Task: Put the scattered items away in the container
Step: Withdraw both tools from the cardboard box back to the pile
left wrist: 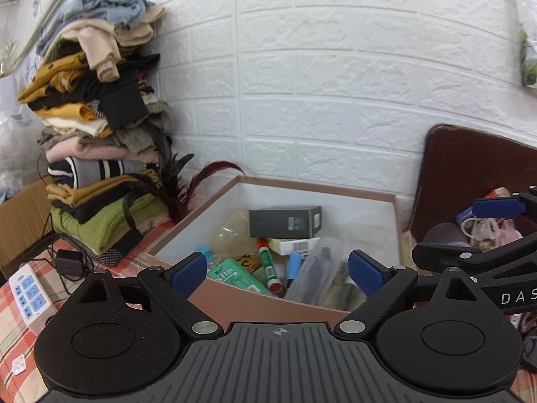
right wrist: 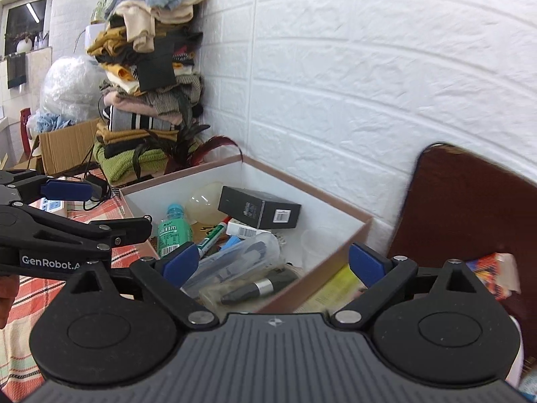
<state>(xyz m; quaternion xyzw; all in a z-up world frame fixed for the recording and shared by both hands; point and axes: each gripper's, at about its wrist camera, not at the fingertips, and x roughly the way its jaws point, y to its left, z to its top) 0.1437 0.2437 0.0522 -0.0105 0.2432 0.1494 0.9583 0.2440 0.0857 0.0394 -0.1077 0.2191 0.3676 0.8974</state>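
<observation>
A brown-rimmed box point(left wrist: 315, 189) with white inner walls stands against the brick wall. In it lie a black carton point(left wrist: 285, 222), a green marker point(left wrist: 268, 265), a green bottle point(left wrist: 231, 275), a clear plastic case point(left wrist: 315, 275) and a pale bulb point(left wrist: 235, 235). My left gripper point(left wrist: 278, 270) hangs open over the box's near wall, with nothing between its blue pads. My right gripper point(right wrist: 273, 263) is also open and empty, above the near right corner of the box point(right wrist: 302, 188). A dark pen point(right wrist: 258, 288) lies below it. Each gripper shows from the side in the other's view.
A tall stack of folded clothes point(left wrist: 100, 134) stands left of the box, with dark feathers point(left wrist: 188, 188) at its foot. A power strip point(left wrist: 30, 295) and a charger point(left wrist: 68, 263) lie on the checked cloth point(left wrist: 16, 336). A dark red board point(right wrist: 470, 208), a yellow packet point(right wrist: 335, 288) and a colourful packet point(right wrist: 493, 268) are at the right.
</observation>
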